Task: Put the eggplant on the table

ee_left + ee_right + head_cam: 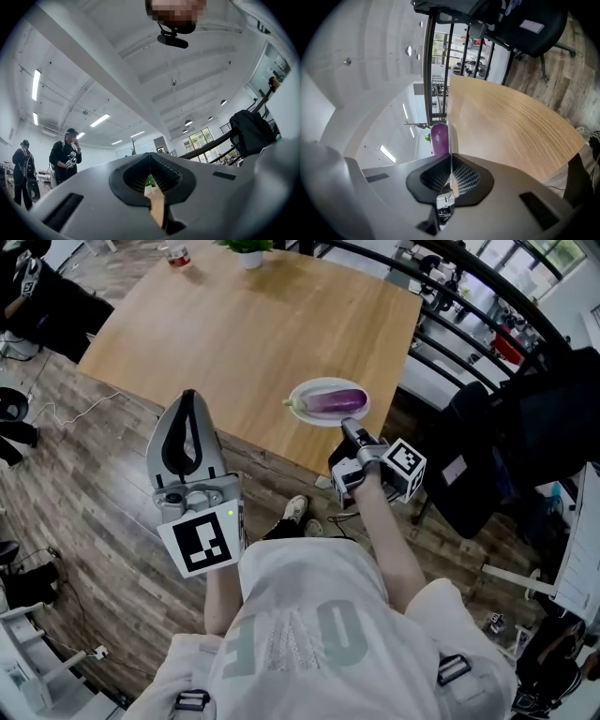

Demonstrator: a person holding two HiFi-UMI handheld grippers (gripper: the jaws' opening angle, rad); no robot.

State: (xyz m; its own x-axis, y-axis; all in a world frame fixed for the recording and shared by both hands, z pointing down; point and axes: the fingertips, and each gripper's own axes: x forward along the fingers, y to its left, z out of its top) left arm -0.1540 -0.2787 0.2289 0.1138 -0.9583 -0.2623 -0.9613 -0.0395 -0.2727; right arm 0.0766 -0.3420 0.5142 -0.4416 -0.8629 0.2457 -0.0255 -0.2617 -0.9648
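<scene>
Both tools are clenched: right tool [349, 430] on the near rim of the round white plate [328, 382], presumably to carry the purple eggplant [330, 402] lying on it at the near edge of the light wooden bench [244, 334]; left tool [190, 397] empty, held clear off that edge.

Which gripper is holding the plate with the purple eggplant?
The right gripper: it pinches the rim of the white plate carrying the eggplant. The left gripper is shut on nothing.
</scene>
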